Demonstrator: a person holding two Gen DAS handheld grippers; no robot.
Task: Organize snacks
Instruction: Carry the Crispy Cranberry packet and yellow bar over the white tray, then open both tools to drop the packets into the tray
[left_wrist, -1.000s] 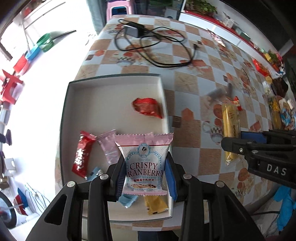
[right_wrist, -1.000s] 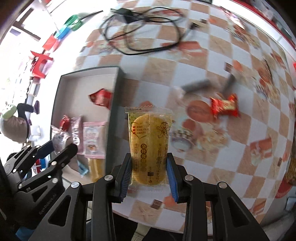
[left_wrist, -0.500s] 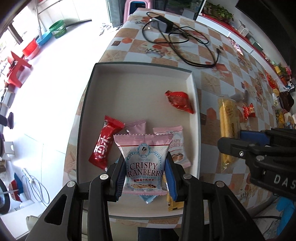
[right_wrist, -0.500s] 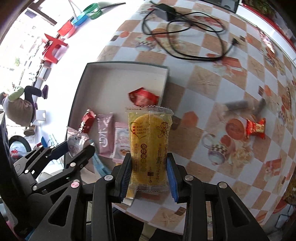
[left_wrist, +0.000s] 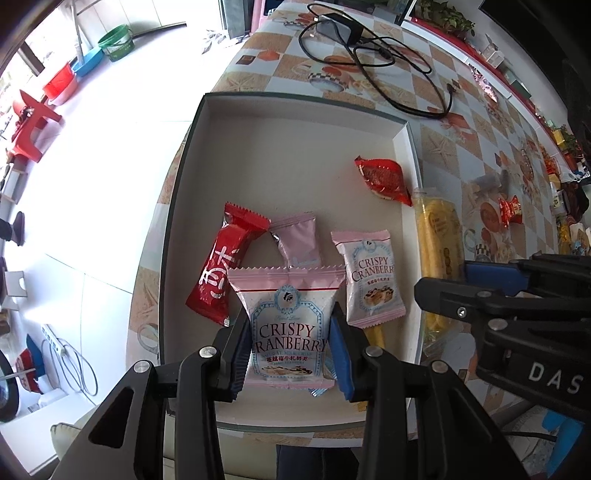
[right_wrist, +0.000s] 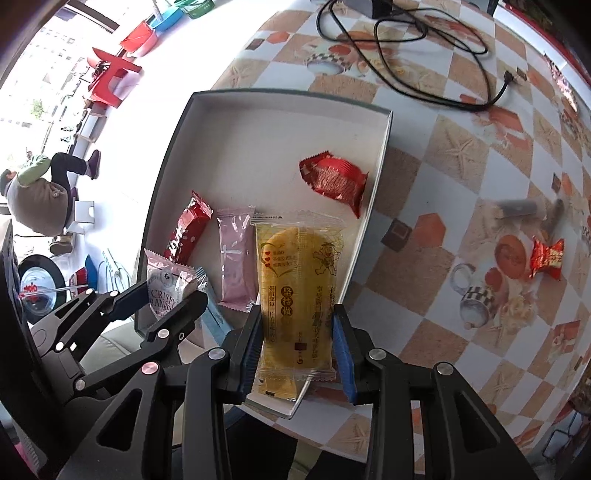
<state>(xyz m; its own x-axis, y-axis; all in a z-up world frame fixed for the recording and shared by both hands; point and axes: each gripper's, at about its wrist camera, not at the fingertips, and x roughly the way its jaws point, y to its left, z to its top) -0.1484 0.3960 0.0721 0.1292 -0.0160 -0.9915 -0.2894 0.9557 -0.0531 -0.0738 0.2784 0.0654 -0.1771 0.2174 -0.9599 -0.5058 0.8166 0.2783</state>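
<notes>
Left gripper (left_wrist: 291, 349) clamped on pink "CRISPY CRANBERRY" pack (left_wrist: 288, 325) above tray (left_wrist: 280, 147). Right gripper (right_wrist: 297, 347) clamped on yellow cake (right_wrist: 297, 291) bearing Chinese print, over tray's edge.

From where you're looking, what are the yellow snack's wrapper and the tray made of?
Yellow snack wrapper: clear glossy plastic film, probably; the cake shows through and the ends are crimped. Tray: likely matte white cardboard with a dark outside; thin, sharply folded walls.
</notes>
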